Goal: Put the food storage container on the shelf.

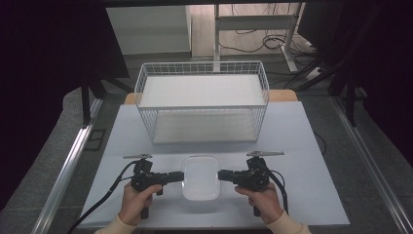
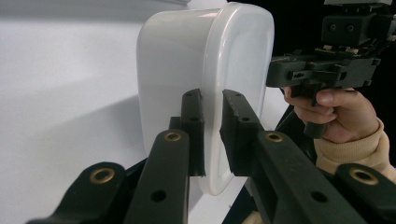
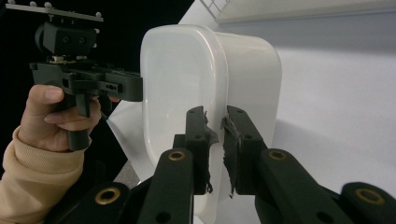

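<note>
- A pale surface (image 1: 302, 161) is seen in a dim room, with dark curtains at both sides and cables on the floor behind.
- A white wire basket (image 1: 202, 100) stands at the far side of the surface, well apart from the hands.
- A white lidded box (image 1: 200, 177) is found near the front edge, midway between the two hands, and directly in front of the basket.
- The long axis of the box runs from the person toward the basket, so the basket lies straight ahead of it.
- The box is flanked evenly; neither hand is placed nearer than the other.
- The left tongs (image 1: 177, 176) are brought in from the box's left side, and in the left gripper view (image 2: 212, 135) they are closed to a narrow gap with the lid's rim pinched between the pads.
- The right tongs (image 1: 224, 175) are brought in from the opposite side, and in the right gripper view (image 3: 215, 140) the rim is likewise pinched between nearly closed, worn pads.
- A joint lift forward toward the basket is judged to be the likely move, with an even grip needed on both sides.
</note>
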A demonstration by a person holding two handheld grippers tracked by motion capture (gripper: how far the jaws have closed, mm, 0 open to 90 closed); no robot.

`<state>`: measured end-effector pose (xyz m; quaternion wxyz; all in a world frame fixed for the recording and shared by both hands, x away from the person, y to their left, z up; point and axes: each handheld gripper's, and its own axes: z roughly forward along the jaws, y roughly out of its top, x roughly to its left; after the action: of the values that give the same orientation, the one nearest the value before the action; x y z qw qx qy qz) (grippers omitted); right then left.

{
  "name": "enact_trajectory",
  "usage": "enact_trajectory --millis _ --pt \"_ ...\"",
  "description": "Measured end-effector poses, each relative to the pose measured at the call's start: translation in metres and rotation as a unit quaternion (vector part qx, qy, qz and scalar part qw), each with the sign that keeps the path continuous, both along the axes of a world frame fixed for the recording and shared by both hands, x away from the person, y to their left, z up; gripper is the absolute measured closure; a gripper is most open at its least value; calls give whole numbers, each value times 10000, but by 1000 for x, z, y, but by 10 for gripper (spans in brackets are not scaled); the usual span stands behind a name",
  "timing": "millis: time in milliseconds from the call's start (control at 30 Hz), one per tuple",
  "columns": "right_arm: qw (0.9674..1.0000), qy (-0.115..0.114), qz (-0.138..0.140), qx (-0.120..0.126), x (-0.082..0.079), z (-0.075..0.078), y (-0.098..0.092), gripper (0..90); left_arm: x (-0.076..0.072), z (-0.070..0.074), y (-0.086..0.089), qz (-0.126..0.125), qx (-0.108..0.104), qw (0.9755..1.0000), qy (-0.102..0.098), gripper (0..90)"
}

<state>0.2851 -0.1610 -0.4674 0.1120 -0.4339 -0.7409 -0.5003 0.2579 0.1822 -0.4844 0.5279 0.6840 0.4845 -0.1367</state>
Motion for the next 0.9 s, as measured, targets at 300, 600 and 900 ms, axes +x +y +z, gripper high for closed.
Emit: enact_trajectory --millis 300,600,900 --pt "9997 -233 72 -5 5 13 -1 804 1 17 -2 13 137 9995 -301 803" --pt "9987 -499 134 19 18 36 -1 803 13 40 -2 32 134 9983 -564 803" --pt "9974 -706 146 -38 28 57 -1 803 22 58 -3 63 138 9969 -770 803"
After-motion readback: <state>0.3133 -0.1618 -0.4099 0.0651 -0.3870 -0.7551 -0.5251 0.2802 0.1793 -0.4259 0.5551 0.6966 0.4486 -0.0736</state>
